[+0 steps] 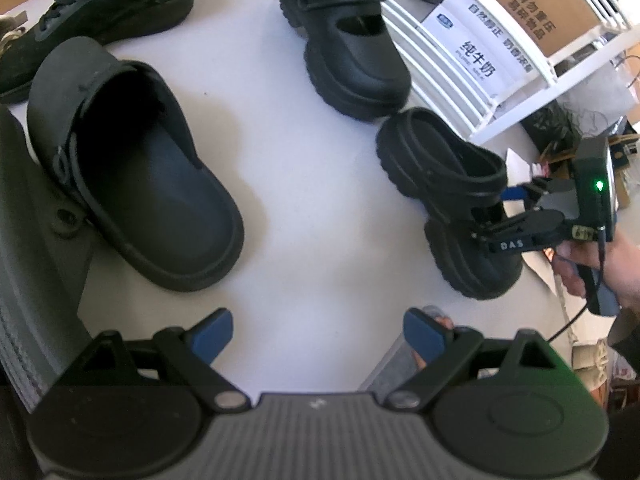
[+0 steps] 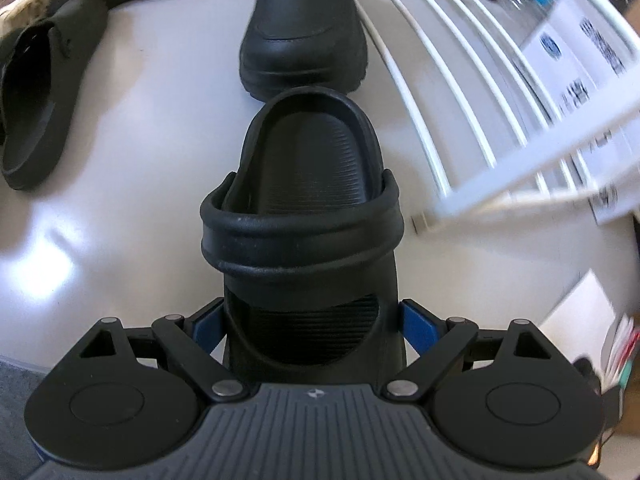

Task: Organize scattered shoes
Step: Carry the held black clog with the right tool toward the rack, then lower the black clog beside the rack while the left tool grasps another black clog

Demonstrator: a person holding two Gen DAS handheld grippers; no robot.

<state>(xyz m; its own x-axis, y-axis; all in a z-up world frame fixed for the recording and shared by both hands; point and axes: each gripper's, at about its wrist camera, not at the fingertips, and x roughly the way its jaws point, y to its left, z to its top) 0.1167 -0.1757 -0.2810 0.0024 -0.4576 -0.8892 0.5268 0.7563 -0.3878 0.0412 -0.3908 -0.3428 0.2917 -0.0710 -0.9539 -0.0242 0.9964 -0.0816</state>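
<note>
Right gripper [image 2: 312, 320] spread wide, straddling black chunky-soled rubber clog [image 2: 300, 216] on white tabletop [image 2: 120, 140], no visible squeeze. Left gripper [image 1: 320, 332] released, empty. Risk: smooth rounded sides slip from pads; heel could knock matching black clog [image 2: 304, 40] touching ahead.

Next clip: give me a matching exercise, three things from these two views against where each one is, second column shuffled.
Things:
1. left tongs
2. right tongs
3. white rack

Places:
A. astride a black strapped clog
B. at the table's far side, beside another black clog
C. open over bare tabletop

Pairs: 1-C, 2-A, 3-B
</note>
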